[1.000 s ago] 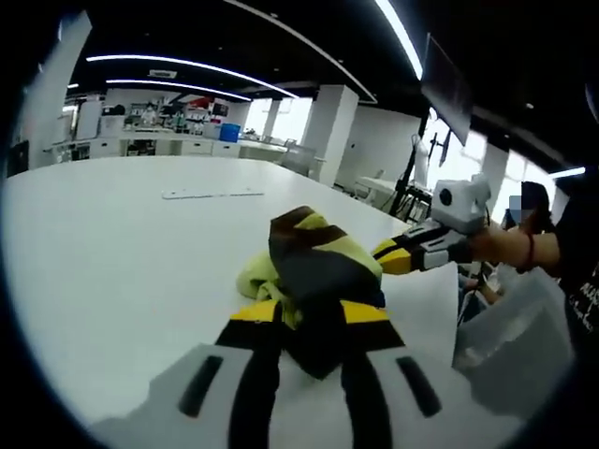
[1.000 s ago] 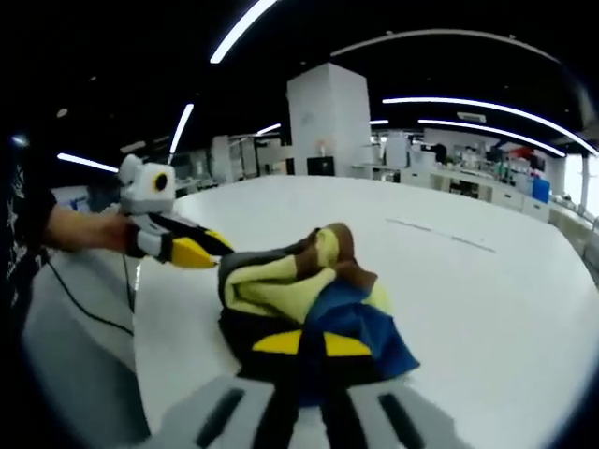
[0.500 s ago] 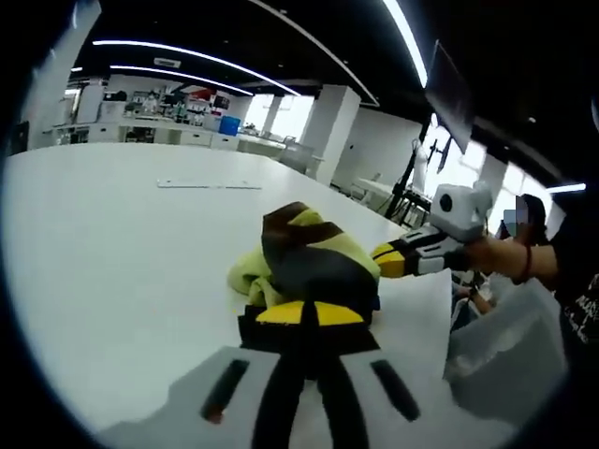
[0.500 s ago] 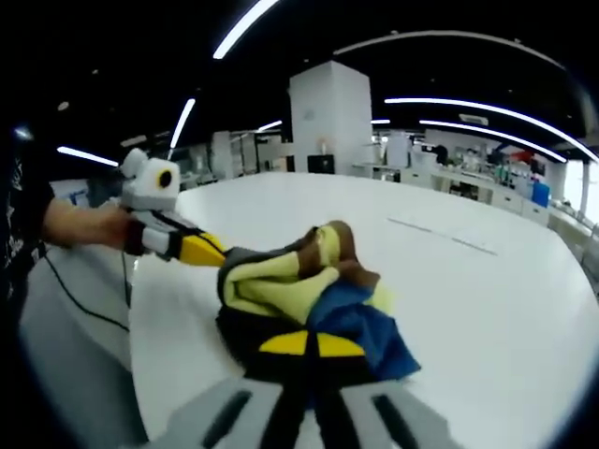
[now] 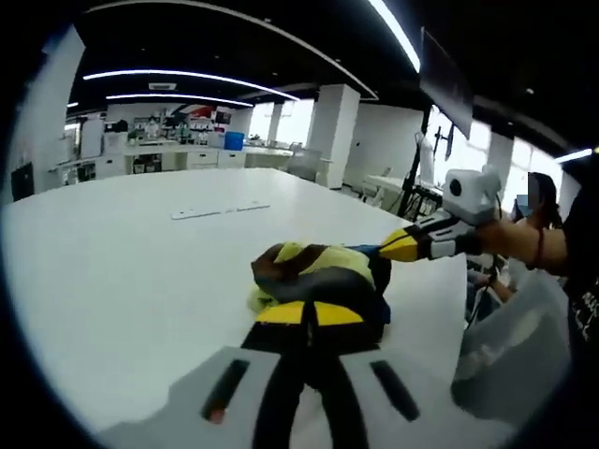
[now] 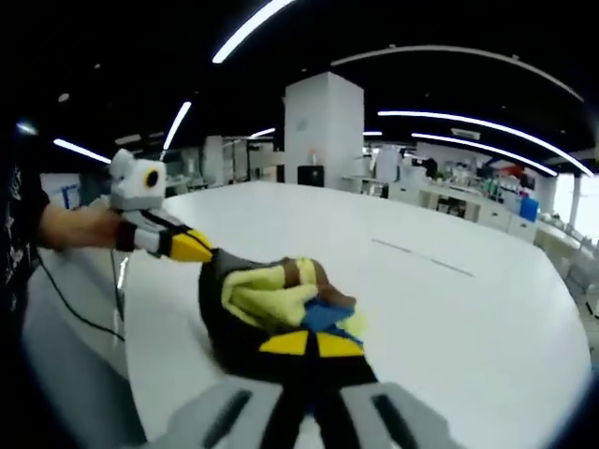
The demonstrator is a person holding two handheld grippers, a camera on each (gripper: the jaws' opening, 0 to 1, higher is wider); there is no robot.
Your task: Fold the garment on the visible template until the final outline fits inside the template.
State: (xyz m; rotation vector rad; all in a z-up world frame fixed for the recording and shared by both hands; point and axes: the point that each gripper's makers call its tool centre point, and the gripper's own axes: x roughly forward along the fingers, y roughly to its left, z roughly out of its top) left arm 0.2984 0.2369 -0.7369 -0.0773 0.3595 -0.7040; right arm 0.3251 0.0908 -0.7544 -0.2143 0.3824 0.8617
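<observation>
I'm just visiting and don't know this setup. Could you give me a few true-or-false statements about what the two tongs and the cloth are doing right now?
1. Both tongs are pinching the same bundle of cloth. True: the left tongs and the right tongs are each shut on the garment.
2. The garment lies spread out flat. False: it is bunched into a crumpled heap on the white table.
3. The garment is one plain colour. False: yellow, dark, brown and blue patches show.
4. A person's hand holds each tool. True: a hand grips the left tool in the right gripper view.
5. The table is crowded with tools. False: apart from the garment, I can make out just a thin pale strip.
</observation>
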